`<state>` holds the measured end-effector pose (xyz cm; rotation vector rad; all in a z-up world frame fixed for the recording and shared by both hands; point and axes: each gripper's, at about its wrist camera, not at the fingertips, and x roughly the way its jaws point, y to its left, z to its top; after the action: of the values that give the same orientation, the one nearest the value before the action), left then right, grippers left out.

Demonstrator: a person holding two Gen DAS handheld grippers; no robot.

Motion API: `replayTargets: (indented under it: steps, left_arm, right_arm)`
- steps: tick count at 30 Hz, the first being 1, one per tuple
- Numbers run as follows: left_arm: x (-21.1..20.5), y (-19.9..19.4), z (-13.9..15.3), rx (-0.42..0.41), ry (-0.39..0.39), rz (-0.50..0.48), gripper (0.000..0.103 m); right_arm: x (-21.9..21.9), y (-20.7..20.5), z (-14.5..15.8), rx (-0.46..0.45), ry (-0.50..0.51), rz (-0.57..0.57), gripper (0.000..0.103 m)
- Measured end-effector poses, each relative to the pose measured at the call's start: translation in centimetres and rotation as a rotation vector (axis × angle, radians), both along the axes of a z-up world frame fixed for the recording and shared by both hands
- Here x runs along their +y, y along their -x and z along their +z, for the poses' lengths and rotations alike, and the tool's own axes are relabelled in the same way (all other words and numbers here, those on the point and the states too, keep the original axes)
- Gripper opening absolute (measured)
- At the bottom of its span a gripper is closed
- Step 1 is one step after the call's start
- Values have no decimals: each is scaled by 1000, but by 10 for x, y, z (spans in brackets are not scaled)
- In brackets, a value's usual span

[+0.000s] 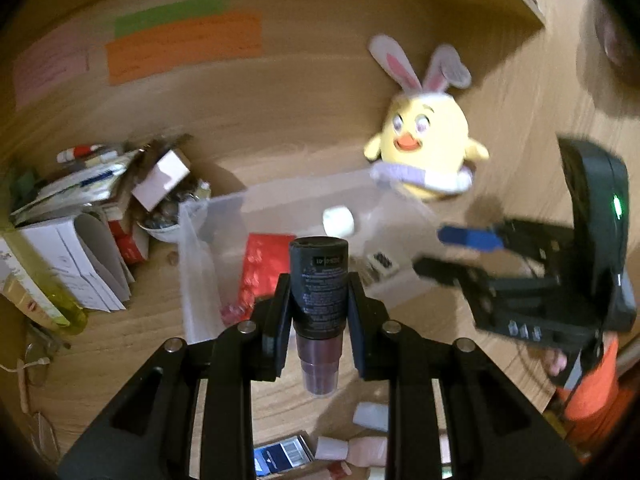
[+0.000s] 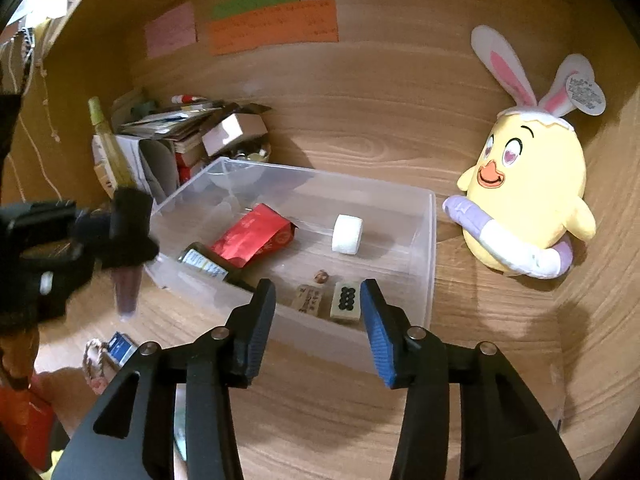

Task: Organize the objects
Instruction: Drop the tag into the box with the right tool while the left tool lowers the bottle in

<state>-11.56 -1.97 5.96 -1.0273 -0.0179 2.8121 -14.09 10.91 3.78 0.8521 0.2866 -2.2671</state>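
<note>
Left wrist – dark cylindrical tube (image 1: 319, 280), clear plastic bin (image 1: 224, 208)

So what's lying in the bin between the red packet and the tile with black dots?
In the right wrist view, a white roll farther back, a small nut-like bit and a tan tile.

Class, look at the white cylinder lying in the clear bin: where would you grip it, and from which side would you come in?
Grip the white cylinder across its two flat ends, coming from above through the clear bin's open top. It lies on its side, so fingers on the curved wall could let it roll, and the bin walls block a level approach.
</note>
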Motion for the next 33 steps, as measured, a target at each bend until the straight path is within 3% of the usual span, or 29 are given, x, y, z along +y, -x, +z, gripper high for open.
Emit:
replayTargets:
  steps: [7, 17, 27, 33]
  left_arm:
    - [-13, 17, 16, 50, -14, 78, 25]
    - [-36, 53, -19, -54, 37, 198, 25]
    - [-39, 64, -45, -135, 76, 217, 25]
    - [-32, 58, -44, -131, 107, 202, 26]
  right_arm:
    - [2, -17, 0, 7, 11, 31, 43]
    - [-3, -46, -13, -19, -3, 109, 43]
    - [-24, -81, -50, -70, -92, 240, 43]
    - [-34, -82, -65, -108, -141, 265, 43]
